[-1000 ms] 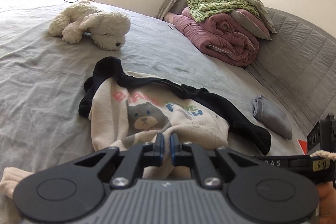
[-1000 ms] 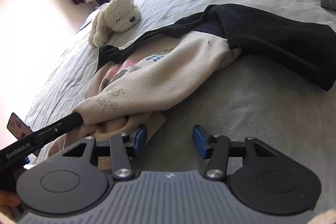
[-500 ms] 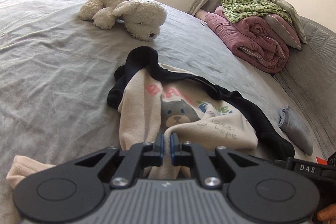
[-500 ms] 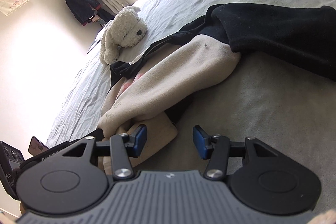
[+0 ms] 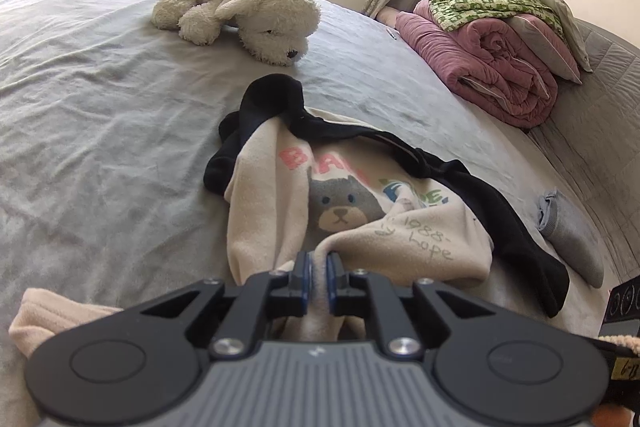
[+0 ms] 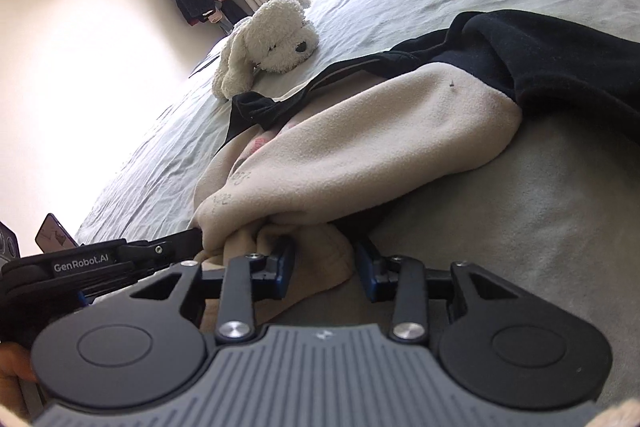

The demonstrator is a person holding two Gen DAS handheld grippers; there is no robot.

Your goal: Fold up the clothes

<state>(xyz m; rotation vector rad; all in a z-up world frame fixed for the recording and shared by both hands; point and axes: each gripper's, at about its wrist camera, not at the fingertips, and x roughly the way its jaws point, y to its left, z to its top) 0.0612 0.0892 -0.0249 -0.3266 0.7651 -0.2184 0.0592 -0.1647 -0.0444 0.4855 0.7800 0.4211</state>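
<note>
A cream sweatshirt (image 5: 400,239) with a bear print and black sleeves (image 5: 500,211) lies crumpled on the grey bed (image 5: 100,131). My left gripper (image 5: 316,263) pinches a fold of its cream hem between the pads, and its jaws are easing open slightly. In the right wrist view the sweatshirt (image 6: 360,147) bulges just ahead, and the left gripper (image 6: 194,237) comes in from the left, holding the cloth. My right gripper (image 6: 325,259) straddles a cream fold near the hem. Its jaws are closing, with the cloth between them but not clamped.
A white plush dog (image 5: 248,11) lies further up the bed. Folded pink bedding with a green cloth on top (image 5: 480,67) sits by the grey headboard (image 5: 600,115). A grey sock (image 5: 568,231) lies to the right. More cream cloth (image 5: 60,311) lies at lower left.
My right gripper has moved forward and down over the cream fold, and its jaws have narrowed. The left gripper keeps its hold and has turned a little.
</note>
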